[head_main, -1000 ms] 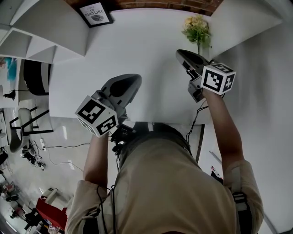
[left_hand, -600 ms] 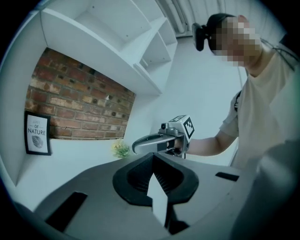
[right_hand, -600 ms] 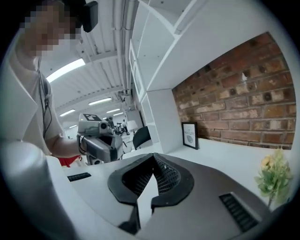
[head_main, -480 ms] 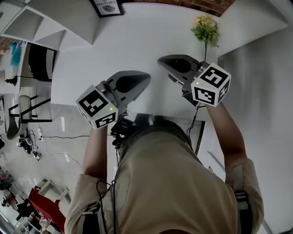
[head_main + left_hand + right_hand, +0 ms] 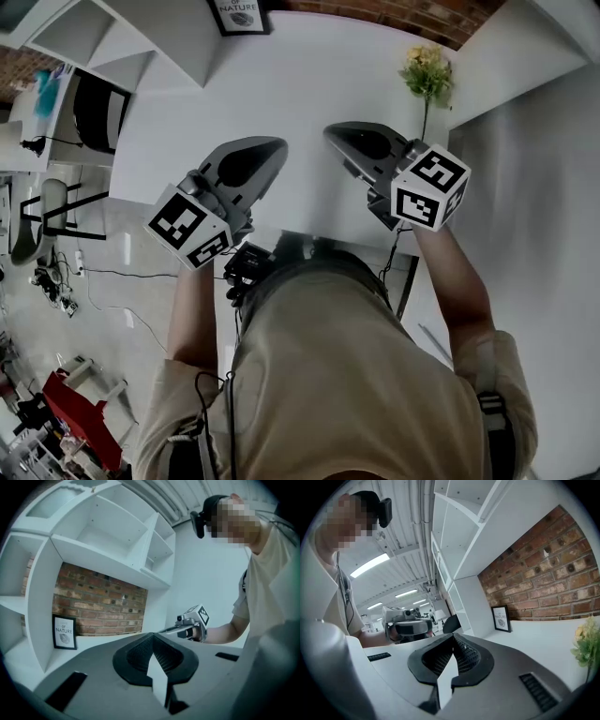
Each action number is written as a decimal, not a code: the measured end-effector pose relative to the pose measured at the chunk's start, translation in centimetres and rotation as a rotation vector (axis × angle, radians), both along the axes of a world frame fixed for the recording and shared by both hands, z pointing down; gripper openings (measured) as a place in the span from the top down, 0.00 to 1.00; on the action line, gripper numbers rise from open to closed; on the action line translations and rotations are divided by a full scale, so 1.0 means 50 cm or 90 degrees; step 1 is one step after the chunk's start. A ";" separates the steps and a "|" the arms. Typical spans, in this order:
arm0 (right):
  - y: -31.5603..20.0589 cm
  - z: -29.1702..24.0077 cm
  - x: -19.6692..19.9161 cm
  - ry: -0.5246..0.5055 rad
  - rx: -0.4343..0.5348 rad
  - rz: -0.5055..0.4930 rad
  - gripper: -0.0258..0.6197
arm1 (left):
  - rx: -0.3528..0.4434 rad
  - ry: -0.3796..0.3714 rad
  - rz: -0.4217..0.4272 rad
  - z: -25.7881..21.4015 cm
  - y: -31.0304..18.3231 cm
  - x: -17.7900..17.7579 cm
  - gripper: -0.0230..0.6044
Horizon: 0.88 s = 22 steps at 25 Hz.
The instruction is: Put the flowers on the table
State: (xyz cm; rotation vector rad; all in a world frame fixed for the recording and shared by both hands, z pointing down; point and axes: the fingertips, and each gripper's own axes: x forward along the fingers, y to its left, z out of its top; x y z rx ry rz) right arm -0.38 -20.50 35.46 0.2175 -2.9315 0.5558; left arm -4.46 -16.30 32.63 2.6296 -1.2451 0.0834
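The head view gives me the layout. The white table (image 5: 300, 84) lies below, with my left gripper (image 5: 274, 148) and right gripper (image 5: 336, 133) side by side over its near half. They are apart, and both point roughly toward the brick wall (image 5: 394, 11). From up there I cannot read the tongs.

The gripper views settle that. The left gripper view shows the left tongs pressed together, pad to pad. The right gripper view shows the same for the right ones. Each view also catches the other gripper off to one side. Only the right gripper view brings in the flowers (image 5: 427, 70), at its far right edge. The left gripper view looks instead at the white shelves (image 5: 103, 541) and a small framed print (image 5: 64, 631), which stands on the table against the bricks.

In the head view the flowers are at the far right of the table, close to a white panel (image 5: 506, 47) and well beyond the right gripper's tip. Their thin stem runs down toward the right gripper. That gripper's body and its marker cube (image 5: 429, 186) cover the foot of the stem, so I cannot tell what it stands in.

The bunch is small, with yellow and pale blooms above green leaves, and it is upright. A dark chair (image 5: 94, 112) sits off the table's left edge.
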 end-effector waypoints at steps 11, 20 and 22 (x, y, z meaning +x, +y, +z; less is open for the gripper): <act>0.070 -0.013 -0.030 -0.031 -0.038 -0.043 0.92 | -0.031 0.000 -0.024 -0.002 0.083 -0.013 0.95; 0.105 0.004 -0.073 0.028 0.015 -0.028 0.92 | -0.030 0.013 -0.023 0.004 0.117 -0.064 0.95; 0.119 0.005 -0.089 0.042 0.034 -0.020 0.92 | -0.030 0.014 -0.020 0.009 0.130 -0.080 0.95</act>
